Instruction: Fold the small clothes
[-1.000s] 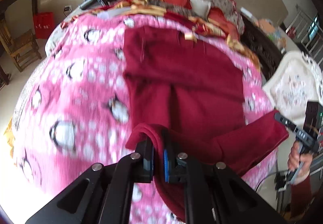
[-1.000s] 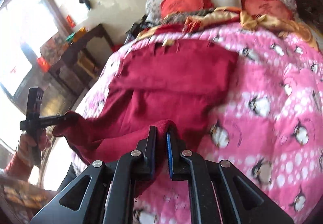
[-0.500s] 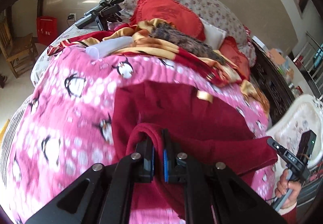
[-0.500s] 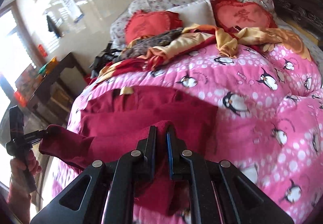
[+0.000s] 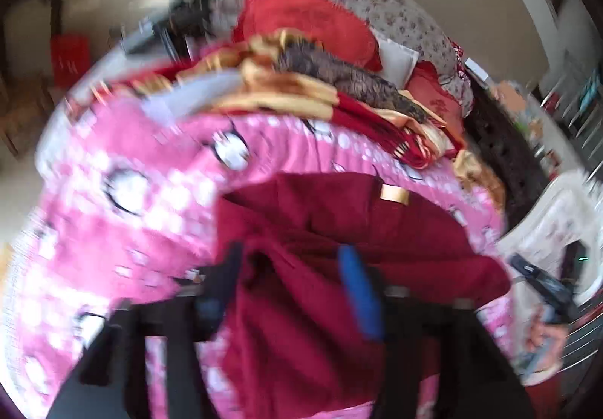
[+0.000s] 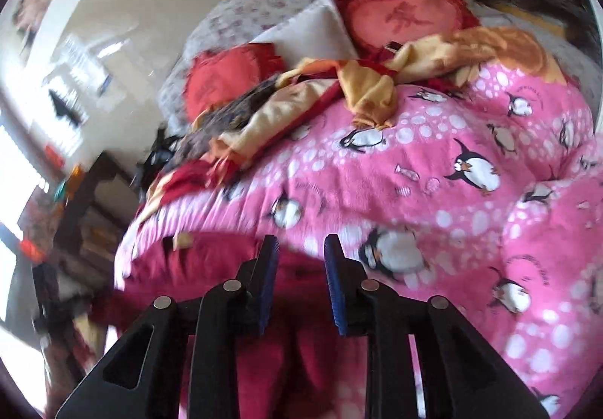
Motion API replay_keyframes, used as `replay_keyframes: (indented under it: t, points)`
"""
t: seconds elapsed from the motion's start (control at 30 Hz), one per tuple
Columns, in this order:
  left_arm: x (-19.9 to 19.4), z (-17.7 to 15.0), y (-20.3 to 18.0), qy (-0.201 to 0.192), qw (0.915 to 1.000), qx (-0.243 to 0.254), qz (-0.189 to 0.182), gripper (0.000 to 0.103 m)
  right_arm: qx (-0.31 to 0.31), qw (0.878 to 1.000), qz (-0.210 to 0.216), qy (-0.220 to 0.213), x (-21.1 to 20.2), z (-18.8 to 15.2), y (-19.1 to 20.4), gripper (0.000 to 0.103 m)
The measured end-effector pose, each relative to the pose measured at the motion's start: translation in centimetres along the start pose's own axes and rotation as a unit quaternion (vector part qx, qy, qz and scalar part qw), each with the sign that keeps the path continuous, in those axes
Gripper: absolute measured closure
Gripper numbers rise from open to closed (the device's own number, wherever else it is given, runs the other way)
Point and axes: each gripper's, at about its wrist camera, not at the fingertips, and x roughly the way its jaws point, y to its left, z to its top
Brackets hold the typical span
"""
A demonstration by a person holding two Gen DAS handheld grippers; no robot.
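Pink penguin blanket (image 6: 471, 200) lies bare right of the folded maroon garment (image 5: 339, 230), both grippers' jaws opening.

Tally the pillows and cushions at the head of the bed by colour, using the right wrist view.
Red cushions: 2, one heart-shaped and one further left
White pillows: 1
Total: 3

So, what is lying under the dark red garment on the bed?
The dark red garment lies on the pink penguin blanket, which shows all around it. What is under the blanket is covered and cannot be seen.
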Motion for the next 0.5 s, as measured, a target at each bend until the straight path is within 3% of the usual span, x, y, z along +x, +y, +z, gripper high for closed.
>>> replay_keyframes:
  t: [0.07, 0.17, 0.27, 0.4, 0.5]
  points:
    - [-1.3, -0.5, -0.1, -0.014, 0.9997, 0.018, -0.003, 0.028, -0.037, 0.999, 0.027, 0.024, -1.0, -2.0, 1.0, 0.093]
    - [-2.1, -2.2, -0.5, 0.015, 0.9989, 0.032, -0.030, 0.028, -0.081, 0.992, 0.049, 0.085, 0.0, -5.2, 3.0, 0.093]
    - [-1.9, -4.3, -1.6, 0.042, 0.9967, 0.062, -0.031, 0.029, -0.137, 0.982, 0.055, 0.122, 2.6, -7.2, 5.9, 0.093]
    - [-0.3, -6.6, -3.5, 0.076, 0.9921, 0.083, -0.055, 0.029, -0.173, 0.972, 0.073, 0.142, 7.0, -6.7, 9.6, 0.093]
    - [1.4, -6.5, -4.9, 0.079, 0.9911, 0.095, -0.048, 0.029, -0.163, 0.978, 0.063, 0.112, 8.8, -4.5, 10.7, 0.093]
